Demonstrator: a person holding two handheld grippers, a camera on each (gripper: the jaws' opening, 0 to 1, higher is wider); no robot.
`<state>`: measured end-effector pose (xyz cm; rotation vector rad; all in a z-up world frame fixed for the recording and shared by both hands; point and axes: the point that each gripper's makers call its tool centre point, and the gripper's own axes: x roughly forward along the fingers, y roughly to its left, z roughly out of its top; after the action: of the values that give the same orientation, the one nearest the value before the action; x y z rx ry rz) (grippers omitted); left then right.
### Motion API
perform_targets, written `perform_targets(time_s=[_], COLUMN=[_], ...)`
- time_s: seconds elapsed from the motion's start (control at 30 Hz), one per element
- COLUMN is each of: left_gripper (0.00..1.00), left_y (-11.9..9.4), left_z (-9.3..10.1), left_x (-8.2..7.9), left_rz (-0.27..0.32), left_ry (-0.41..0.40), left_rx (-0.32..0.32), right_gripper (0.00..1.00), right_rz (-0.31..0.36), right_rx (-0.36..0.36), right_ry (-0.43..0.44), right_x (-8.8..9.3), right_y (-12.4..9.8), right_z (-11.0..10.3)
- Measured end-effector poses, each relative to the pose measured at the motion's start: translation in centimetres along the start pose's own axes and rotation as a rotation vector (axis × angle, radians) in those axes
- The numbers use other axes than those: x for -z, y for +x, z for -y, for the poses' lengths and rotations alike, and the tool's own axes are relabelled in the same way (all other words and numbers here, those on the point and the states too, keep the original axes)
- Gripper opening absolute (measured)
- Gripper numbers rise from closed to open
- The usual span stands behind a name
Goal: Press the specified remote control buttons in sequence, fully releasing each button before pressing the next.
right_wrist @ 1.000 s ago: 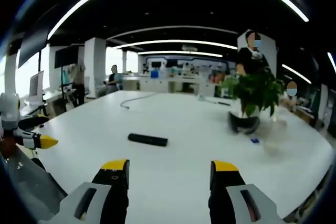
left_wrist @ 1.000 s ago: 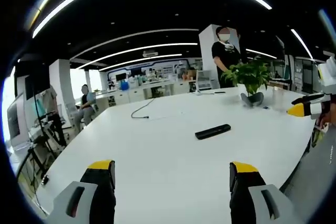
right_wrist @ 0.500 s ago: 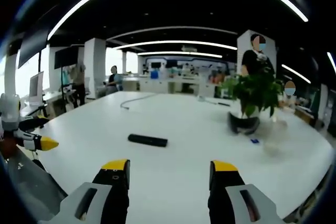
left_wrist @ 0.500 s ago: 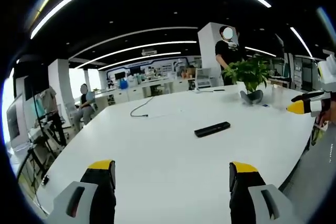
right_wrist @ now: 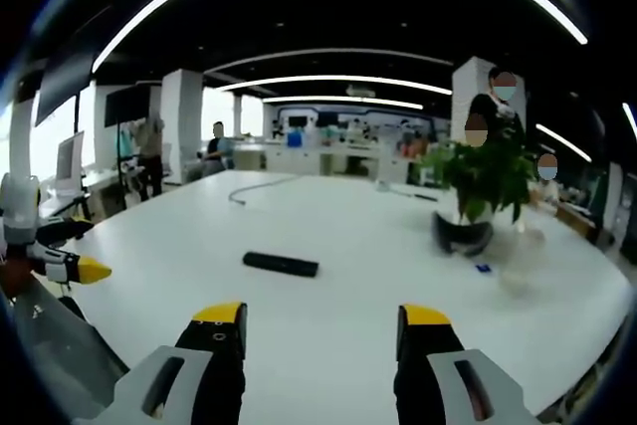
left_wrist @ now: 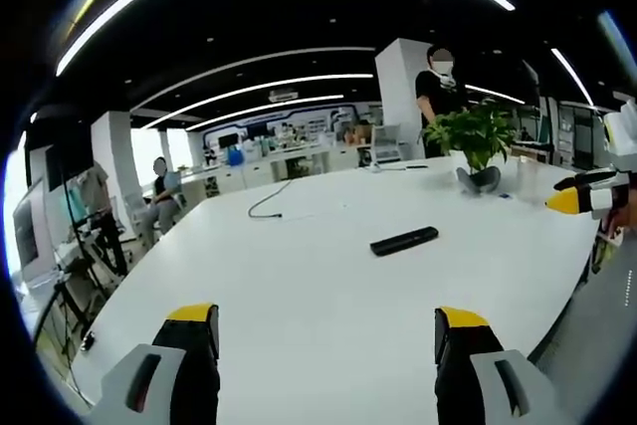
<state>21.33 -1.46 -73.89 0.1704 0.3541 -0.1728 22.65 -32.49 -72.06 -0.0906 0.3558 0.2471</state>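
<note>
- Setting: an open-plan office with curved ceiling light strips and a large white table (left_wrist: 299,276) whose surface takes up the lower half of both views.
- Remote control (left_wrist: 403,241): a black, slim bar lying flat on the table, well ahead of both tools and touching neither. In the right gripper view the remote control (right_wrist: 280,264) lies left of centre, well apart from the potted plant.
- Left gripper (left_wrist: 326,330): jaws spread wide apart with nothing between them, yellow tips held over the near part of the table. In the right gripper view it enters at the left edge (right_wrist: 70,268), beside the table rim.
- Right gripper (right_wrist: 320,330): jaws likewise parted and empty, above the near table surface. In the left gripper view its yellow tip appears at the right edge (left_wrist: 572,201).
- Potted plant (right_wrist: 476,191): green leaves in a dark pot, standing on the far right part of the table.
- Cable (left_wrist: 267,208): a thin dark line on the far table surface.
- Persons: one standing person (left_wrist: 436,97) behind the plant; one seated person (left_wrist: 159,196) at the far left.
</note>
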Motion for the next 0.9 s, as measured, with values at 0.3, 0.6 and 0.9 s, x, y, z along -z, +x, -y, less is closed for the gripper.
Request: perform_targets(time_s=[0.3, 0.6, 0.9], left_gripper=[0.93, 0.92, 0.91], left_y=[0.1, 0.0, 0.5], left_z=[0.1, 0.3, 1.2], left_x=[0.1, -0.2, -1.7], left_rz=[-0.007, -0.006, -0.005], left_ry=[-0.005, -0.004, 0.03], left_rx=[0.007, 0.02, 0.076], right_gripper=[0.58, 0.58, 0.58], right_rz=[0.012, 0.022, 0.038], right_rx=[0.007, 0.01, 0.03], right_ry=[0.011, 0.021, 0.044], right_x=[-0.2, -0.4, -0.6], right_y=[-0.1, -0.2, -0.4], right_z=[0.2, 0.4, 1.0])
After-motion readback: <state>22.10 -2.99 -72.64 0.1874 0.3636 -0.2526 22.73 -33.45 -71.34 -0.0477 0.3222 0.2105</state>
